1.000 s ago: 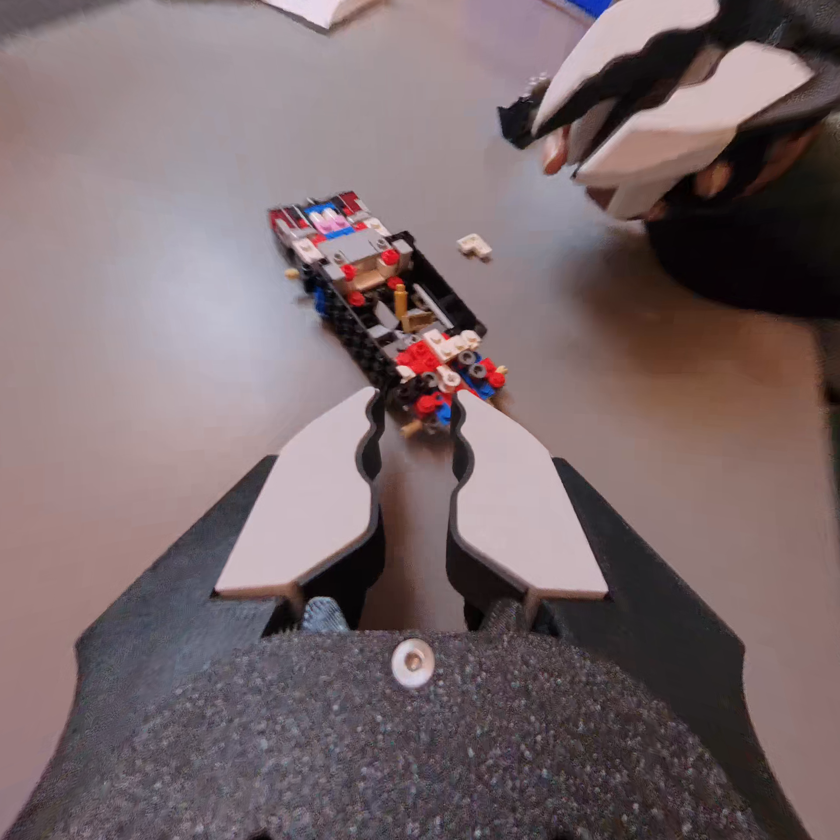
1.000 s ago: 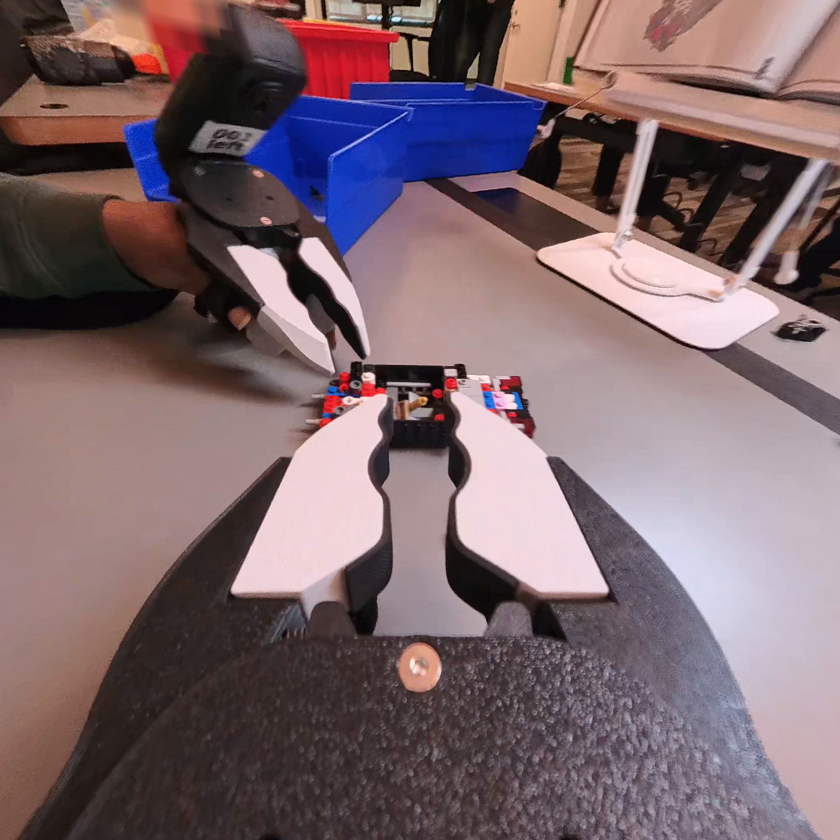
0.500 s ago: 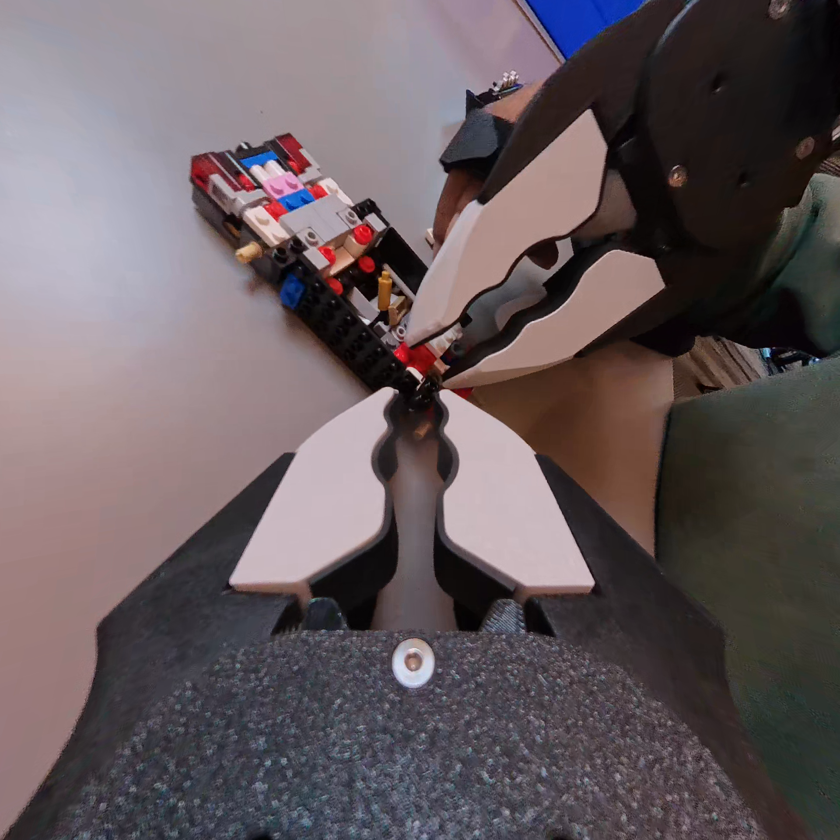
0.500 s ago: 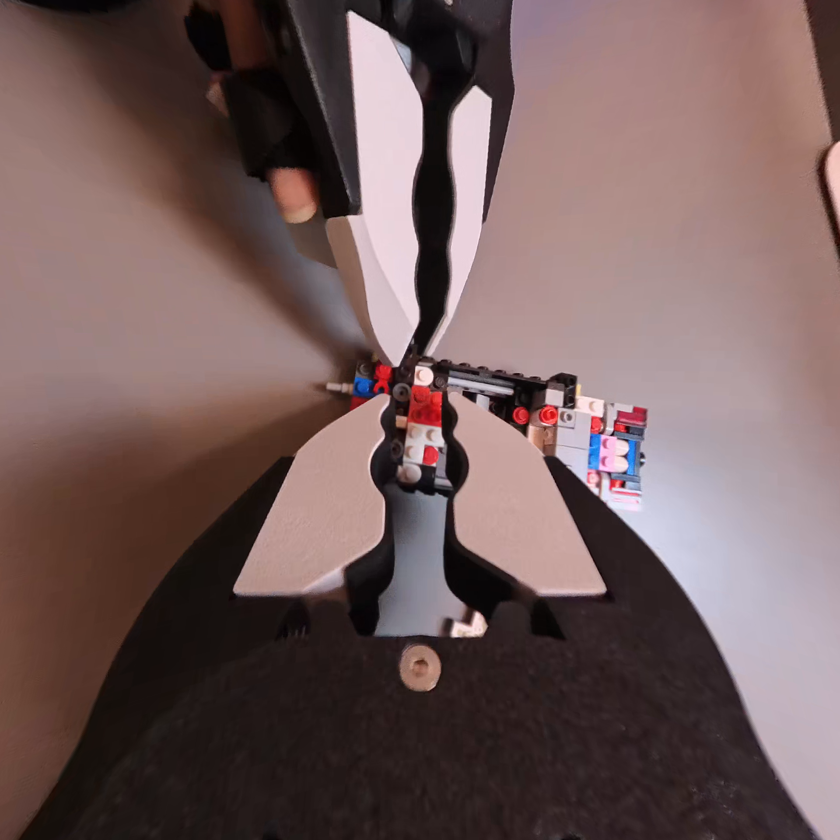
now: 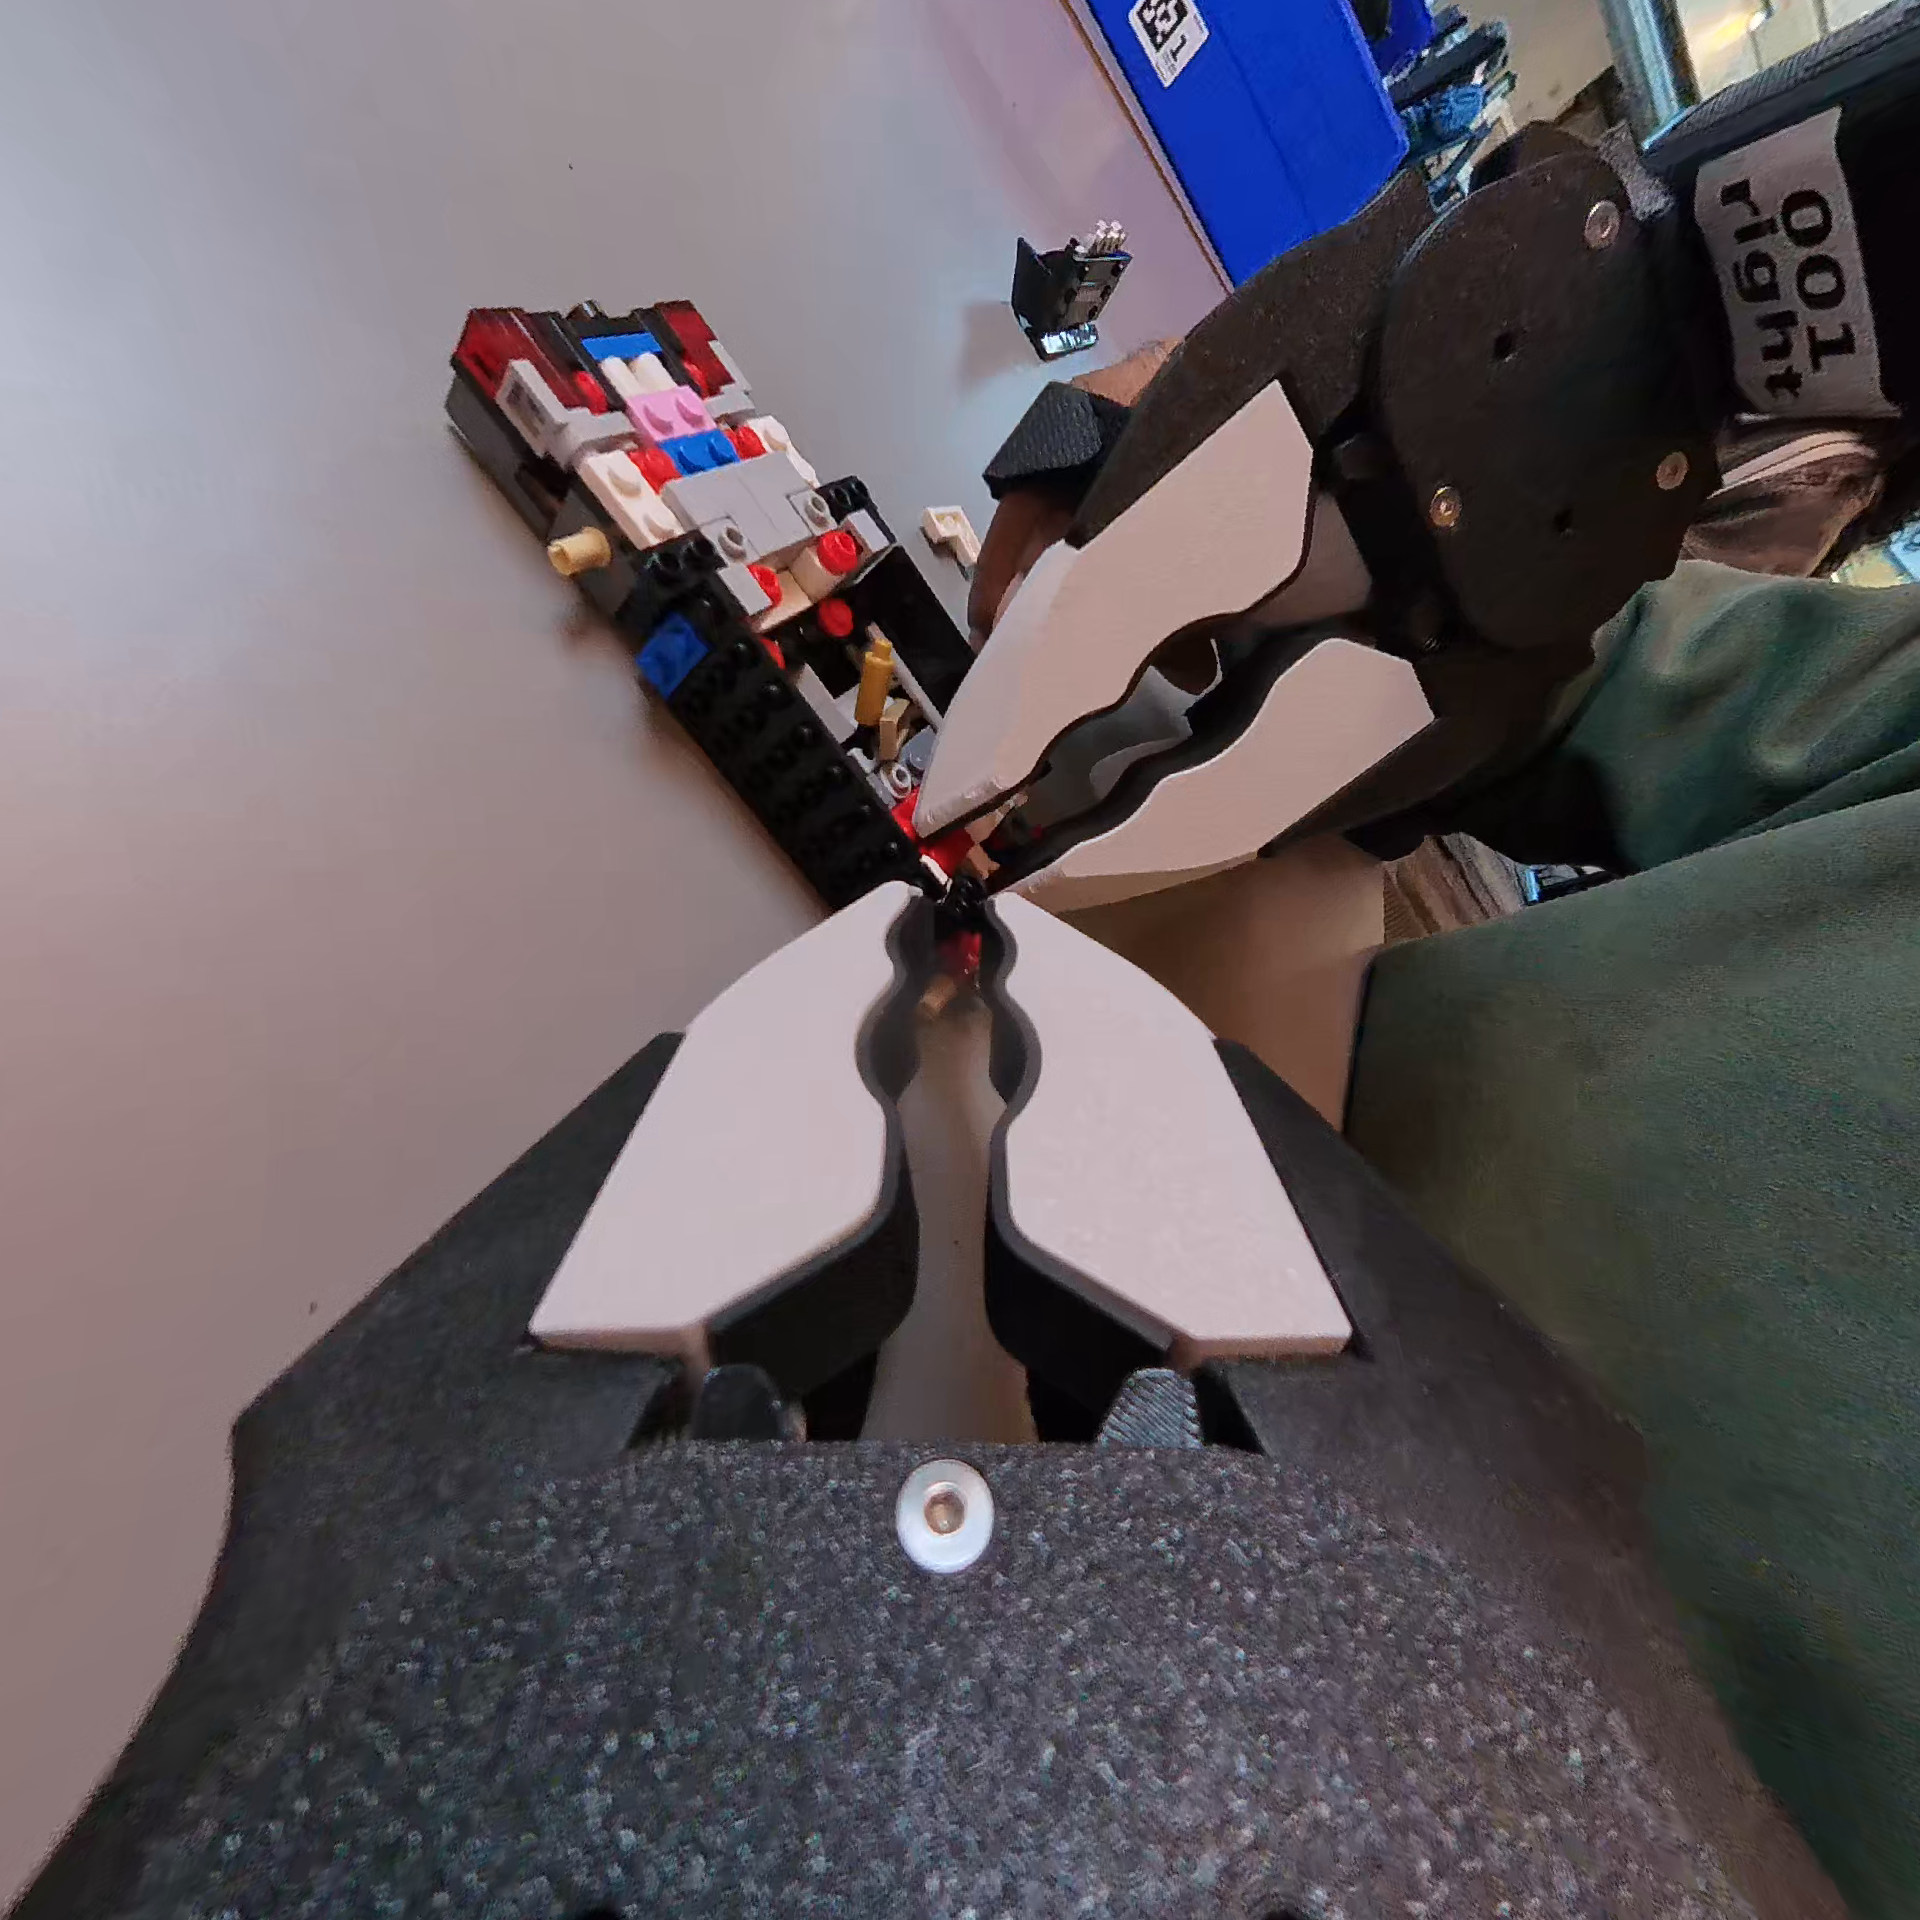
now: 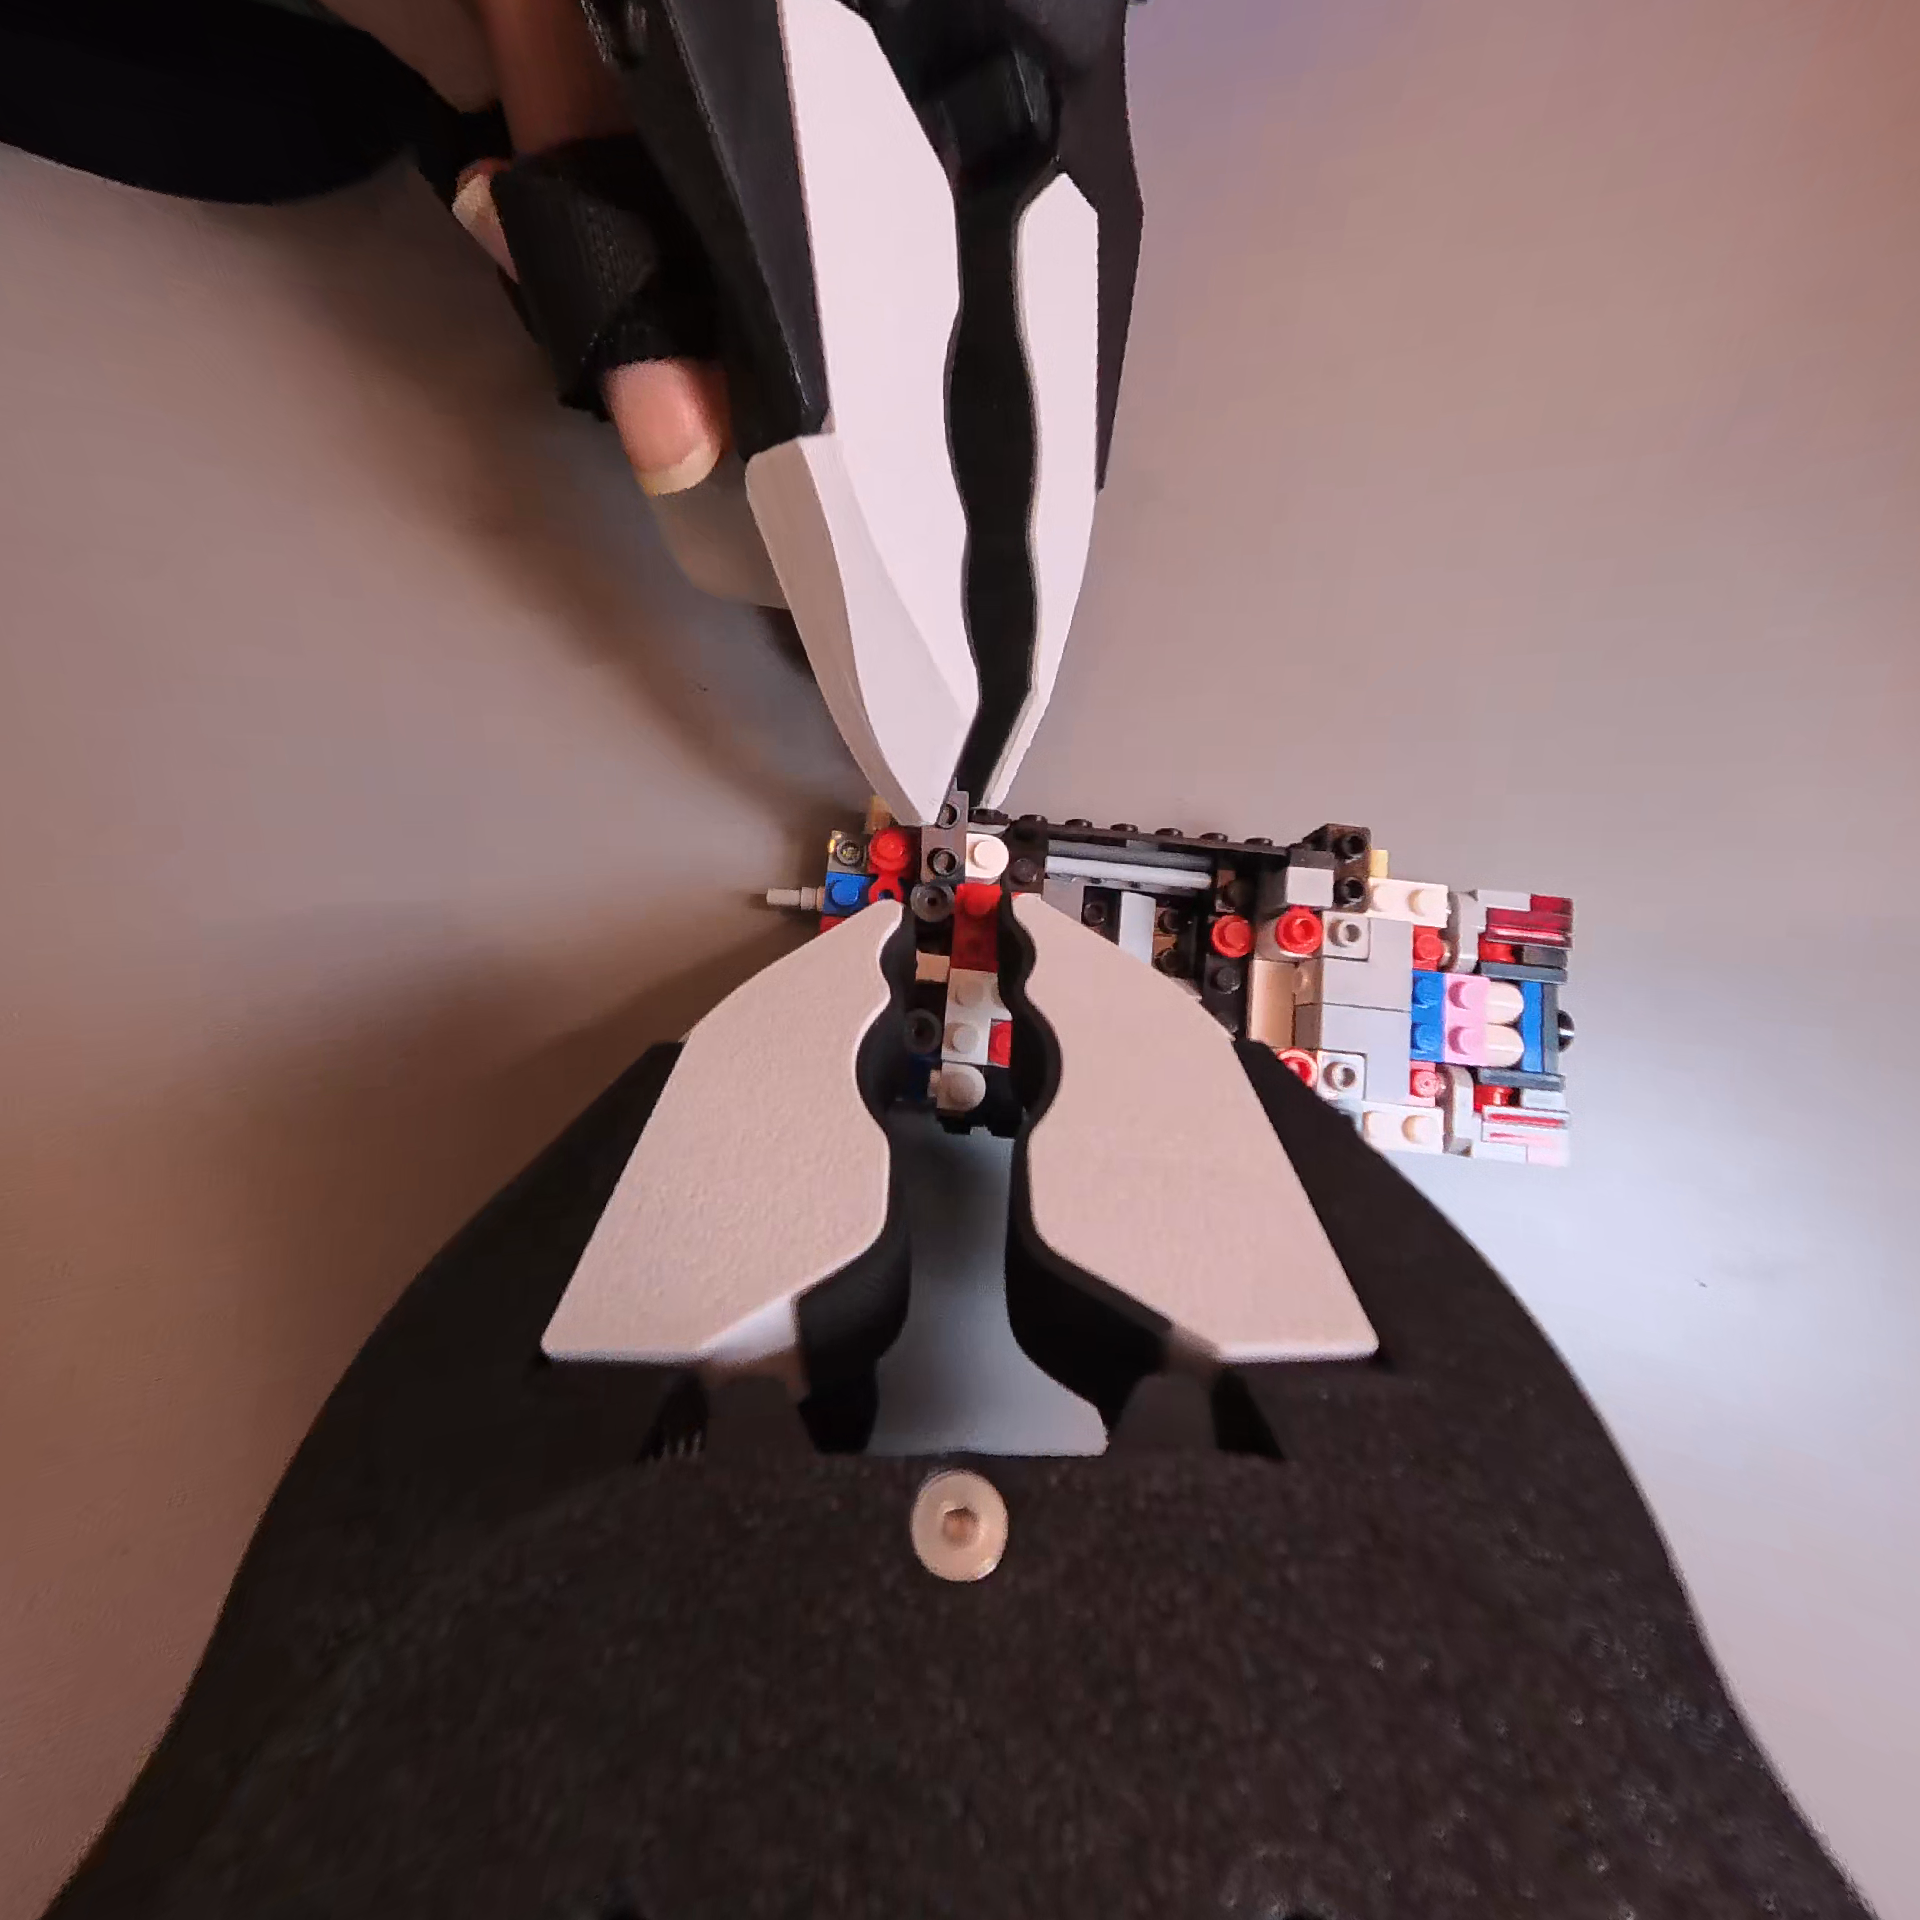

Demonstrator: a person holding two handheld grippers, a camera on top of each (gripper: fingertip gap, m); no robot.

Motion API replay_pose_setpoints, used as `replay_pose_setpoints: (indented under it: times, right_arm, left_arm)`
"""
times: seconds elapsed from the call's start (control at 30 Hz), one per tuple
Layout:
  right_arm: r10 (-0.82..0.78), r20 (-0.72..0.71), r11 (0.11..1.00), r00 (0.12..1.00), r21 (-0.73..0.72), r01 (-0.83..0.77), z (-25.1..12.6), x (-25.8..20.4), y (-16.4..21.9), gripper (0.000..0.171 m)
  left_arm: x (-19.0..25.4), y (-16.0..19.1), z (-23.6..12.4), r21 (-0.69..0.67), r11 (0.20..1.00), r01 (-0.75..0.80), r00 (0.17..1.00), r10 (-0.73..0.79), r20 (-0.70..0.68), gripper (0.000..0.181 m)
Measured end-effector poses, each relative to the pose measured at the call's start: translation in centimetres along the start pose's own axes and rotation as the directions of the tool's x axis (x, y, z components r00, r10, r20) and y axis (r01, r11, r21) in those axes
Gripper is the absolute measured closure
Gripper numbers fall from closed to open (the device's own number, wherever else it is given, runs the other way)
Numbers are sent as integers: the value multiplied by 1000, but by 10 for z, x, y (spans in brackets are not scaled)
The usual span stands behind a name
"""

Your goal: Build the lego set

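A: Starting at the left of the left wrist view, it's bare grey table (image 5: 260,623), then the lego model (image 5: 717,561) lying long and slanted across it, dark red and pink bricks at its far end.

B: And the near end of that model sits right in the left tongs (image 5: 951,914), fingers nearly together, pinched on its black and red tip. That's a grip.

A: Moving right, the right tongs (image 5: 971,842) come in from the side, their tips meeting the same end of the model. A small white piece (image 5: 948,525) lies loose on the table just beyond the model, a small black part (image 5: 1070,291) farther back, and a blue bin (image 5: 1268,114) stands at the table's far edge.

B: Switch to the right wrist view. On the left, a hand (image 6: 623,343) in a black fingerless glove holds the left tongs (image 6: 961,800), which point down onto the model's far edge.

A: Centre now: the right tongs (image 6: 951,925) straddle the lego model (image 6: 1351,997) near its left end, a red and white stack of bricks between the fingers, both fingers against it. Closed on the model, I'd say.

B: To the right, the rest of the model stretches flat along the table (image 6: 1662,520), grey, blue and pink bricks towards its right end.
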State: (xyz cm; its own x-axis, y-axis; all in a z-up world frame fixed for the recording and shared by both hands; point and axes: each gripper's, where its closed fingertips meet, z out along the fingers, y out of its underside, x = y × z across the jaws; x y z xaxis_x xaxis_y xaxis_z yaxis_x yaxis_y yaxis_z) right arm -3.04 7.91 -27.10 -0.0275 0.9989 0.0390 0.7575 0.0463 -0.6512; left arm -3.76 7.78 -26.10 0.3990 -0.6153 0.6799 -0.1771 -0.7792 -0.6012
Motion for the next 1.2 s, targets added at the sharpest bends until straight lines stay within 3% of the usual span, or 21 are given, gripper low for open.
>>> replay_pose_setpoints:
  times: [0.33, 0.47, 0.67, 0.9, 1.2]
  right_arm:
    - [6, -28, 1000, 1000, 0, -6, 5, -7, -6, 157]
    - [19, -46, 1000, 999, -5, -19, 6, -7, -6, 157]
    - [-129, 14, 991, 992, 42, 128, -3, -7, -12, 165]
    - [64, 162, 997, 985, 20, -68, -1, 3, -23, 171]
    - [34, 159, 994, 987, -108, -17, 5, 2, -19, 170]
  left_arm:
    - [1, 8, -7, -13, 1000, -7, 998, 8, 65, 172]
    - [1, 9, -8, -47, 991, -122, 980, 128, 155, 173]
    - [3, 10, -7, -41, 993, -114, 986, 119, 117, 173]
    - [3, 9, -7, -37, 992, -121, 986, 125, 112, 173]
    - [3, 8, -5, -31, 991, -127, 985, 130, 114, 173]
